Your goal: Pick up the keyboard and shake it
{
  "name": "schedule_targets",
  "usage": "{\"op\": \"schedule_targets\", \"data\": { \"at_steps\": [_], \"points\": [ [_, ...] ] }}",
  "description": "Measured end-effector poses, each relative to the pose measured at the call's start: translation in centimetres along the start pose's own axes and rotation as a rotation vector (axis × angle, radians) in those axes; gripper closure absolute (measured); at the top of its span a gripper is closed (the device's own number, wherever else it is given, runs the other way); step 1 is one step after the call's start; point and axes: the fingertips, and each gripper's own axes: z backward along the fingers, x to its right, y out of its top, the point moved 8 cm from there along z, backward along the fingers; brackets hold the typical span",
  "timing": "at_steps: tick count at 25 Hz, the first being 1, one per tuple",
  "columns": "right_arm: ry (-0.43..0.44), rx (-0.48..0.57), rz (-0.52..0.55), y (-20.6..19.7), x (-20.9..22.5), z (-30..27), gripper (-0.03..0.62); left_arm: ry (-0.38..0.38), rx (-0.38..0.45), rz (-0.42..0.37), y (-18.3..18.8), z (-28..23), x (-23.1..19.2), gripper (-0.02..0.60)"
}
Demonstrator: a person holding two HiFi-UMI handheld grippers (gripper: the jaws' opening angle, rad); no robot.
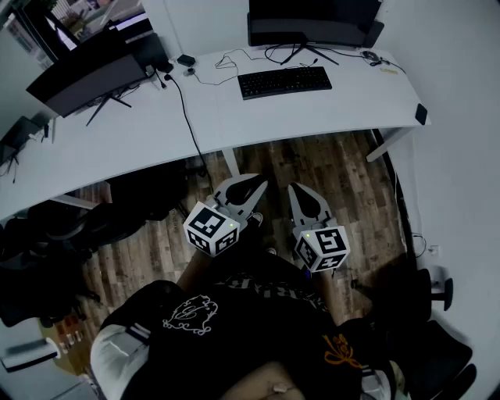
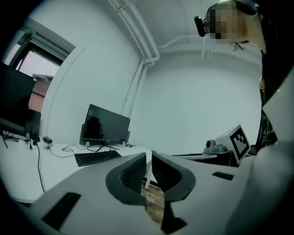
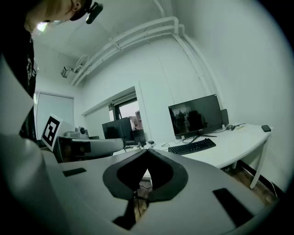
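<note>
The keyboard (image 1: 284, 81) lies on the desk (image 1: 344, 105) before a monitor (image 1: 312, 22), well apart from both grippers. The left gripper (image 1: 247, 190) and right gripper (image 1: 303, 201) hang above the floor, jaws together and empty.

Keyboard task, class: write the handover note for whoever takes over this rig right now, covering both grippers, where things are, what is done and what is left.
Left gripper: jaws shut, nothing between them, held over the wooden floor short of the desk.
Right gripper: jaws shut, empty, beside the left one.
Keyboard: lies flat on the white desk, in front of the monitor, well ahead of both grippers, not touched by either.
Done: nothing yet.
Left: open the jaws, reach to the desk, grip the keyboard, lift it and shake it.
</note>
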Motion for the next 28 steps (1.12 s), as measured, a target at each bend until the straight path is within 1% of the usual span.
{"op": "schedule_targets", "data": {
  "at_steps": [5,12,17,22,28],
  "points": [
    [0.003,-0.003,0.019,0.1,-0.3,0.8,0.582,0.008,0.007,0.006,-0.1,0.4,0.7,0.532],
    [-0.015,0.039,0.022,-0.3,-0.4,2.2,0.582,0.007,0.009,-0.003,-0.6,0.8,2.0,0.532],
    [-0.006,0.033,0.014,-0.9,-0.3,2.4,0.582,0.028,0.005,-0.006,-0.8,1.5,2.5,0.532],
    [0.019,0.027,-0.006,-0.8,0.1,1.1,0.582,0.069,-0.005,0.0,-0.7,1.9,1.8,0.532],
    [0.044,0.012,-0.022,-0.8,0.7,-1.0,0.582,0.104,-0.023,0.013,-0.8,1.5,0.0,0.532]
  ]
}}
